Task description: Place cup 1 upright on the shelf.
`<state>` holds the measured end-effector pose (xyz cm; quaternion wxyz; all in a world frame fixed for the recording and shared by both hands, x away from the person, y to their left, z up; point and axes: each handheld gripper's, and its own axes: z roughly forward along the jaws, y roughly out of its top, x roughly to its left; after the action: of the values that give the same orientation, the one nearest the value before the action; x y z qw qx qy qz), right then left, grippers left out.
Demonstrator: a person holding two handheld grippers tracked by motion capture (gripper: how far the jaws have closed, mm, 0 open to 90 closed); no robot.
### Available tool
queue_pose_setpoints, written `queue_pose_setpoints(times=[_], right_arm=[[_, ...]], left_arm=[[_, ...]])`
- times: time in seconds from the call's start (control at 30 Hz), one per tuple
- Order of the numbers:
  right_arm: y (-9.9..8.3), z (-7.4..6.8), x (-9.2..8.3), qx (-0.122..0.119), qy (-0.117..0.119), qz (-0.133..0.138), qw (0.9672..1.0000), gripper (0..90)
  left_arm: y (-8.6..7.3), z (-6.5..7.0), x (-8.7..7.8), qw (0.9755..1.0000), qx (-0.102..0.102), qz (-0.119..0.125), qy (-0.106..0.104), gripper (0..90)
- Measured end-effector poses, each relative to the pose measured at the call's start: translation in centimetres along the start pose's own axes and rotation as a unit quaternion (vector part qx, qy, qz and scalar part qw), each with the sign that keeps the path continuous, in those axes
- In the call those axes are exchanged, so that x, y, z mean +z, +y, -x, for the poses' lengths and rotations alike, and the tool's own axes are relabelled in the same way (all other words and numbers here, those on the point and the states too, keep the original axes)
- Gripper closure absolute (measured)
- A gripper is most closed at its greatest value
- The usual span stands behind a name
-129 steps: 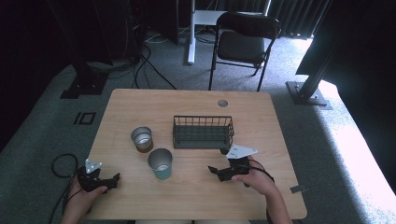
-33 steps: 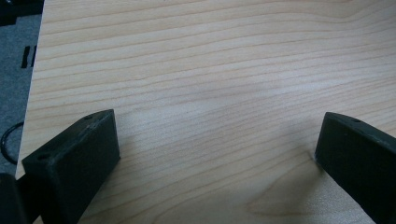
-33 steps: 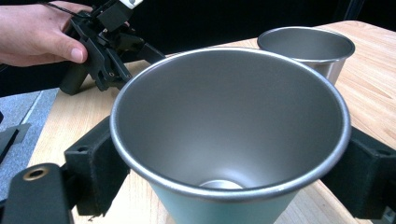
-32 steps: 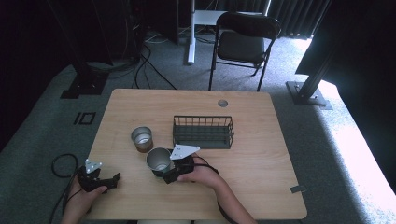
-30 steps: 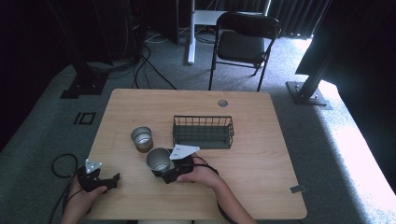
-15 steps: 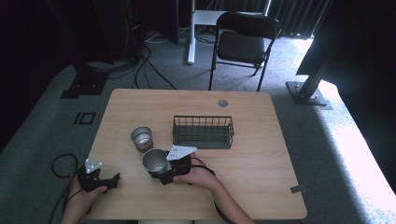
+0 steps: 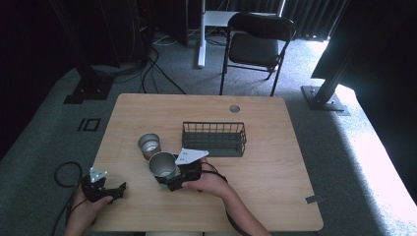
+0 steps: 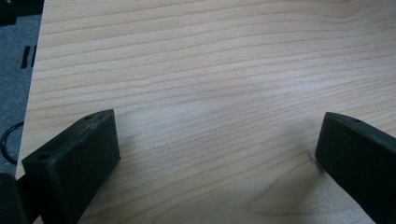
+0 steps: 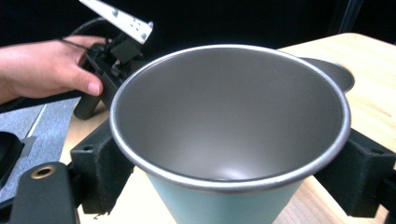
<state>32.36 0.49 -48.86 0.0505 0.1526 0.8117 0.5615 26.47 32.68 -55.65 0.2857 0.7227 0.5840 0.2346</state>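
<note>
My right gripper (image 7: pixel 173 183) pinches the teal cup (image 7: pixel 163 166) above the tabletop (image 7: pixel 265 167), basket (image 7: pixel 214 139) unfilled; my left gripper (image 7: pixel 109 191) rests spread.

On the pale wooden tabletop (image 7: pixel 275 167), the right tool (image 7: pixel 173 183) sits against the near side of a steel cup with a light teal outside (image 7: pixel 163 164), its grey three-cornered plate just beside the rim. A smaller metal cup with a brownish base (image 7: pixel 149 145) stands just behind, to the left. A dark wire basket (image 7: pixel 214 139) stands near them, toward the middle. The left tool (image 7: pixel 114 191) rests at the near left corner, well apart from the cups.
</note>
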Motion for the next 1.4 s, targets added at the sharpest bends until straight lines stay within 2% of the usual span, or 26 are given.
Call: queue_pose_setpoints(times=[0.17, 0.3, 0.6, 0.93, 1.2, 1.4], right_arm=[[0.9, 0.0, -0.6, -0.005, 0.000, 0.002, 1.0000, 13.5], [1.6, 0.1, -1.1, -0.008, -0.004, 0.013, 0.9999, 13.5], [3.1, 0.5, -2.5, -0.001, -0.009, 0.030, 0.9995, 13.6], [4.8, 1.5, -4.7, 0.000, -0.047, 0.051, 0.9976, 13.6], [5.5, 1.8, -5.8, -0.004, -0.057, 0.057, 0.9967, 13.6], [6.1, 2.5, -6.9, 0.002, -0.083, 0.063, 0.9946, 13.6]], left_arm=[[0.0, 0.0, 0.0, 1.0000, -0.001, -0.001, -0.001, 0.4], [0.0, 0.0, 0.0, 1.0000, 0.000, -0.001, -0.001, 0.4], [0.0, 0.0, 0.0, 1.0000, 0.000, -0.001, 0.000, 0.4], [0.0, 0.0, 0.0, 1.0000, 0.000, -0.001, 0.000, 0.4], [0.0, 0.0, 0.0, 1.0000, 0.000, 0.000, 0.000, 0.4], [0.0, 0.0, 0.0, 1.0000, 0.000, -0.001, 0.000, 0.4]])
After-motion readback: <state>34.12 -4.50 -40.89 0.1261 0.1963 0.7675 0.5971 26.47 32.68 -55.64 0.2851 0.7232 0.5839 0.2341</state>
